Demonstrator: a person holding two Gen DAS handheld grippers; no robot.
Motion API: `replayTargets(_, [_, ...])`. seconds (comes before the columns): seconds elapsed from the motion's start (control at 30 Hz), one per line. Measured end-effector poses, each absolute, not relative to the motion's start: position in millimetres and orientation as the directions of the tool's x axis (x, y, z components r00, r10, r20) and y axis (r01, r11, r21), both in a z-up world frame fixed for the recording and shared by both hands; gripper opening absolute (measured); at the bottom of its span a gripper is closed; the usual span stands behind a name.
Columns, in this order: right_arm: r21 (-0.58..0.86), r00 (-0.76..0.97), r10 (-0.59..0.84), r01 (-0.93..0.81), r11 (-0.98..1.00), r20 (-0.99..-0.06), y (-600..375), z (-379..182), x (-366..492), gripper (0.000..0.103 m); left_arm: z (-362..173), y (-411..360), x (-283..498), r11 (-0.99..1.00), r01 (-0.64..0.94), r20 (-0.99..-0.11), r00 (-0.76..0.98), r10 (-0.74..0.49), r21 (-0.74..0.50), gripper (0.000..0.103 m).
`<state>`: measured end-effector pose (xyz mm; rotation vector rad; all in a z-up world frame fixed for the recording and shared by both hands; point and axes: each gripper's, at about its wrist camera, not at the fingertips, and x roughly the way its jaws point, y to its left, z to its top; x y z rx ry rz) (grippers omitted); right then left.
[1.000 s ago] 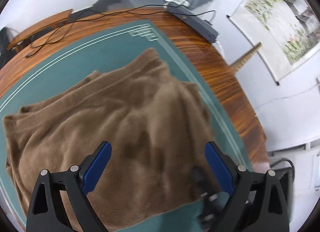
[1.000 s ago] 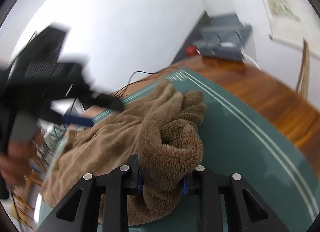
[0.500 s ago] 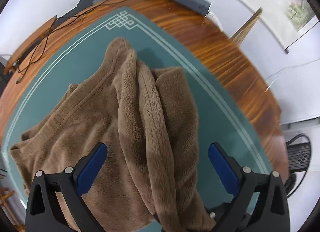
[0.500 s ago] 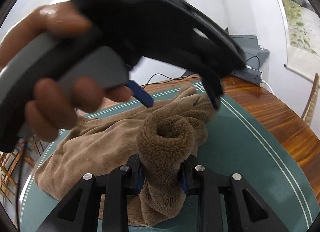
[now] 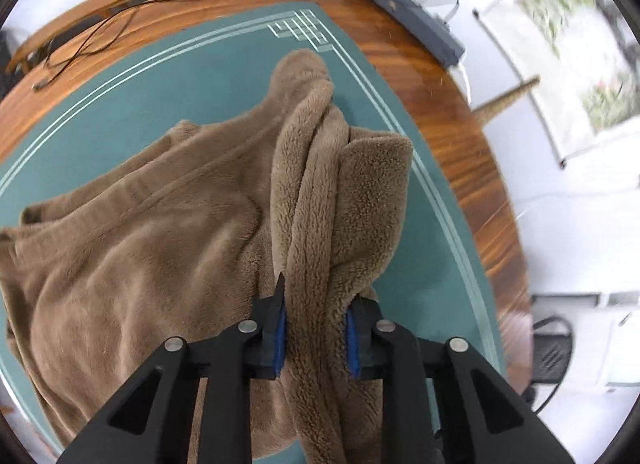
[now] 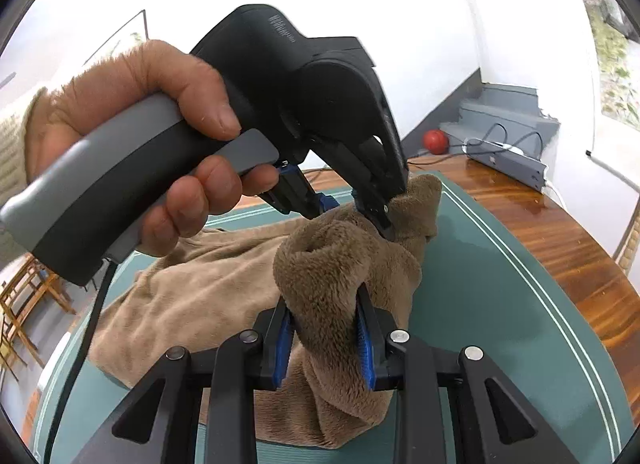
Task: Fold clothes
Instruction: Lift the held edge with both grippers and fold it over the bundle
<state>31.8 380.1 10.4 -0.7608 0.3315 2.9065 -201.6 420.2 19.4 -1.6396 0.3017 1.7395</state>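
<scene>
Both grippers are clamped on one bunched ridge of the brown fleece (image 5: 132,264): the right gripper (image 6: 324,338) near, the left gripper (image 6: 352,207) apparently farther along.

Your fuzzy brown fleece garment (image 5: 160,248) lies rumpled on the teal mat (image 5: 208,75), one thick fold bunched upward into a raised ridge, the rest spread flat
</scene>
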Motion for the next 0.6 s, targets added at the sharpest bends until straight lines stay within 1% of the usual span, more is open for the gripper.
replayTargets(0.23, [0.167, -0.905, 0.006, -0.085, -0.982, -0.425, 358, 51, 24, 0.029, 70, 343, -230, -0.734, -0.520, -0.862, 0.008, 0.507, -0.437, 0.024])
replayTargets(0.43, [0.134, -0.923, -0.096, 0.048, -0.990, -0.373, 310, 85, 9, 0.029, 109, 236, -254, -0.734, -0.409, -0.771, -0.107, 0.628, -0.542, 0.024])
replayTargets(0.6, [0.110, -0.898, -0.219, 0.191, -0.975, -0.381, 250, 91, -10, 0.029, 112, 130, -266, -0.761, -0.295, -0.735, -0.215, 0.642, -0.578, 0.023])
